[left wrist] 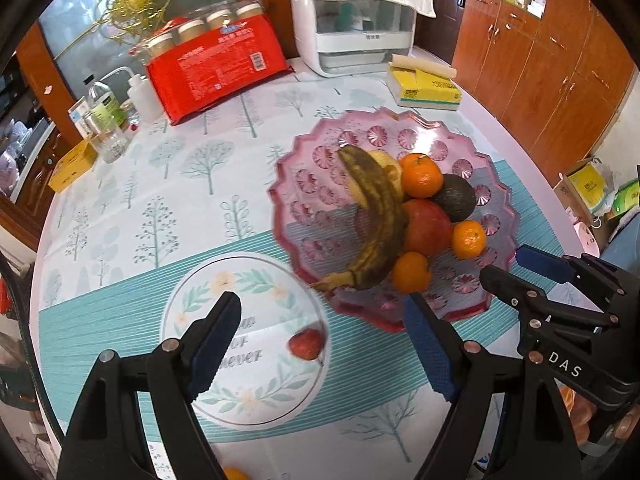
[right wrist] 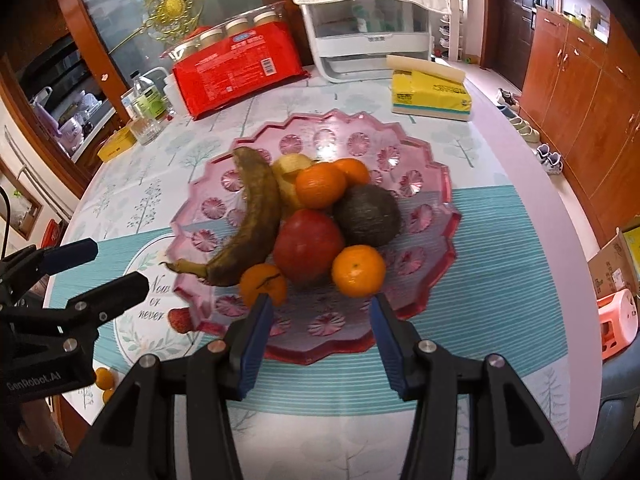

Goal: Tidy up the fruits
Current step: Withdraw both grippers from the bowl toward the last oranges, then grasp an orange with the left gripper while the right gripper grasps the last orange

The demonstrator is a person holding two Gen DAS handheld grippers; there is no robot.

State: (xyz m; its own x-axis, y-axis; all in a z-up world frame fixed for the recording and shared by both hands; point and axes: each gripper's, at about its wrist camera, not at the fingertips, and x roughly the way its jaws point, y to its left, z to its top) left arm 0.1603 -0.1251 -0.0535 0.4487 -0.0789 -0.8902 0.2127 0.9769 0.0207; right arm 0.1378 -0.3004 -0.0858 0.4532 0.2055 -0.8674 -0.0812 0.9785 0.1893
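Note:
A pink glass fruit plate holds a browned banana, a red apple, a dark avocado, a yellow fruit and several oranges. A strawberry lies on the table left of the plate. My left gripper is open and empty, hovering around the strawberry. My right gripper is open and empty over the plate's near rim; it also shows in the left wrist view.
The round table has a tree-patterned cloth. At the back stand a red package, bottles and a glass, a white appliance and a yellow tissue pack. Oranges lie near the table's front left edge. Wooden cabinets stand right.

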